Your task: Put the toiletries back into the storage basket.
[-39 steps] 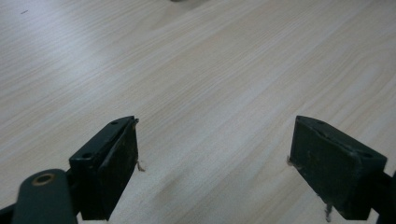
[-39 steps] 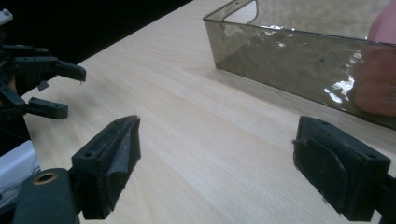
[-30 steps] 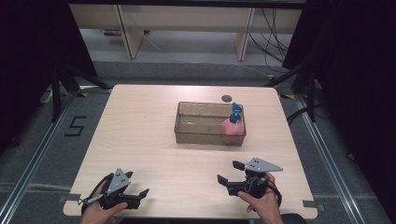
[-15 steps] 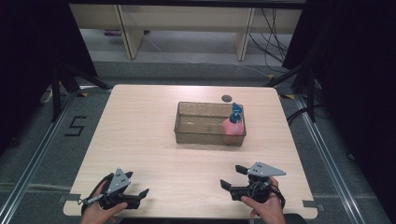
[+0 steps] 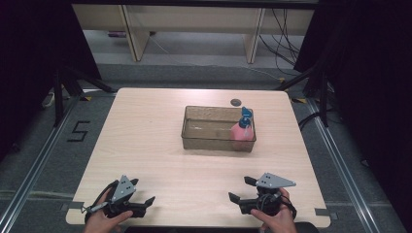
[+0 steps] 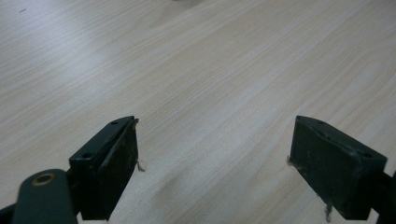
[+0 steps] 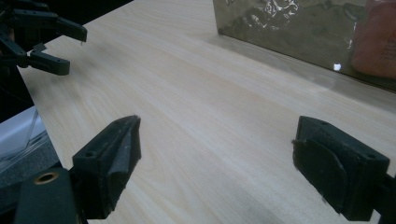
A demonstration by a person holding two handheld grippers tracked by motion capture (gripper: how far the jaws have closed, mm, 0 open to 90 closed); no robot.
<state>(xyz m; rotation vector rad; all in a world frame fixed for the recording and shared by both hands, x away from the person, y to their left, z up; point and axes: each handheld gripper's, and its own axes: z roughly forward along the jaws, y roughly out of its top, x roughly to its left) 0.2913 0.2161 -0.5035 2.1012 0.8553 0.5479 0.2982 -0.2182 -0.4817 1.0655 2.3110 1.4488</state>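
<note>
A light wooden surface [image 5: 160,145] carries a clear, smoke-tinted plastic bin [image 5: 210,141] near its centre. Inside the bin's right end a pink bottle [image 5: 241,131] with a blue cap stands upright against the wall. A small dark round object [image 5: 236,102], possibly a lid, lies on the surface just behind the bin. The left tool [image 5: 142,200] rests at the near left edge, its jaws spread wide and empty. The right tool [image 5: 242,190] sits at the near right edge, jaws likewise wide apart with nothing between them, well apart from the bin.
</note>
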